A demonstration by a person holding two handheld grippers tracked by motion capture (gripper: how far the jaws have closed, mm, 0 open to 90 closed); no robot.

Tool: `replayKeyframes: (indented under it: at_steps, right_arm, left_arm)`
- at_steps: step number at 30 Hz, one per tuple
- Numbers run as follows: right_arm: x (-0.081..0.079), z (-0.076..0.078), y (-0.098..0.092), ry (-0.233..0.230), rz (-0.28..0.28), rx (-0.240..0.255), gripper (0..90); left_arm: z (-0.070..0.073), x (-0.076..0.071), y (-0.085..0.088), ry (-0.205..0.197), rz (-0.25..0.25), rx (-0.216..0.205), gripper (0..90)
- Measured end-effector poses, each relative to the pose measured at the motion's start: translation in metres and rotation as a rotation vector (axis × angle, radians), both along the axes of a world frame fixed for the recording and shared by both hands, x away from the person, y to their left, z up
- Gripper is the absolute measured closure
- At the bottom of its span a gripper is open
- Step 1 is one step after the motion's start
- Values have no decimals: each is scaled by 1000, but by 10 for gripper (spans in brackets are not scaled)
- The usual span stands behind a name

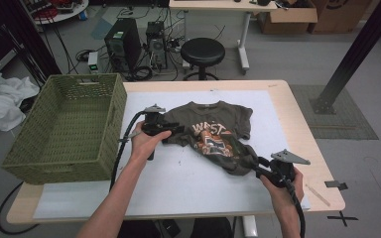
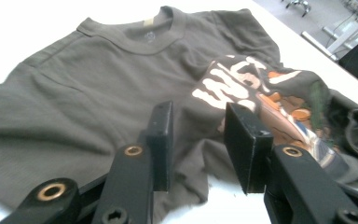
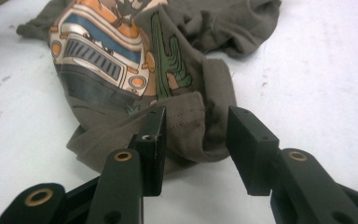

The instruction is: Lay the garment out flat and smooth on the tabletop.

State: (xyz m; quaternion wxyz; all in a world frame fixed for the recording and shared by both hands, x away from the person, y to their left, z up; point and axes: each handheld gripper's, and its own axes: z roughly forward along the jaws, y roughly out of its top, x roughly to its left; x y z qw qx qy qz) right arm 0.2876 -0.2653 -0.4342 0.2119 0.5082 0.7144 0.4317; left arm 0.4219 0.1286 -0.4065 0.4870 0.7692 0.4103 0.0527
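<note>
T-shirt (image 1: 213, 134) lies crumpled on the white counter (image 1: 188, 183) beside the green basket (image 1: 64, 129), the left tool (image 2: 196, 140) standing open over its near edge and the right tool (image 3: 196, 144) open around its hem, seemingly ready to straighten it.

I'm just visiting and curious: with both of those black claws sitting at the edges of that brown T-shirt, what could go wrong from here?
1. Both the left gripper and the right gripper stand open with loose cloth between the jaws, so a pinch may catch too little and slip.
2. The T-shirt lies crumpled and doubled over, so a jaw might grab two layers and worsen the tangle.
3. The green basket overhangs the table edge; a nudge from the left forearm could shift it.
</note>
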Motion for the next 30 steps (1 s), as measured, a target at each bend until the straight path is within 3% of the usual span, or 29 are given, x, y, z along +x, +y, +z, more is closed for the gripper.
replayKeyframes:
  at_steps: [2,5,8,11,14,16,18,21,22,23,26,30]
  right_arm:
    - [-2,3,0,-9,-2,1,587]
    - [-3,4,2,-14,3,-4,583]
    - [-3,3,5,-15,9,-5,580]
    - [-1,2,10,-15,23,-8,574]
    - [4,-1,17,-11,54,-36,566]
    - [8,-2,22,-6,70,-46,563]
    - [11,-5,26,2,86,-56,565]
    - [16,-14,30,36,101,-77,643]
    - [16,-15,31,36,104,-80,687]
    - [15,-15,31,34,104,-81,743]
    - [8,-12,25,23,95,-67,844]
    - [-5,-6,10,2,66,-54,861]
  left_arm:
    - [-3,-7,2,-1,-20,16,630]
    - [-14,-13,0,18,-44,73,626]
    - [-24,-13,-9,34,-60,84,626]
    - [-29,-10,-19,14,-43,79,625]
    - [-37,-4,-27,-2,-10,161,610]
    - [-43,-1,-28,-1,-3,180,611]
    - [-43,0,-27,5,6,167,645]
    - [-41,-3,-22,-5,-33,164,837]
    - [-39,-5,-19,1,-47,139,895]
    - [-37,-9,-15,15,-57,111,900]
    - [-29,-24,1,7,-59,88,900]
    - [-21,-45,26,-8,-6,41,900]
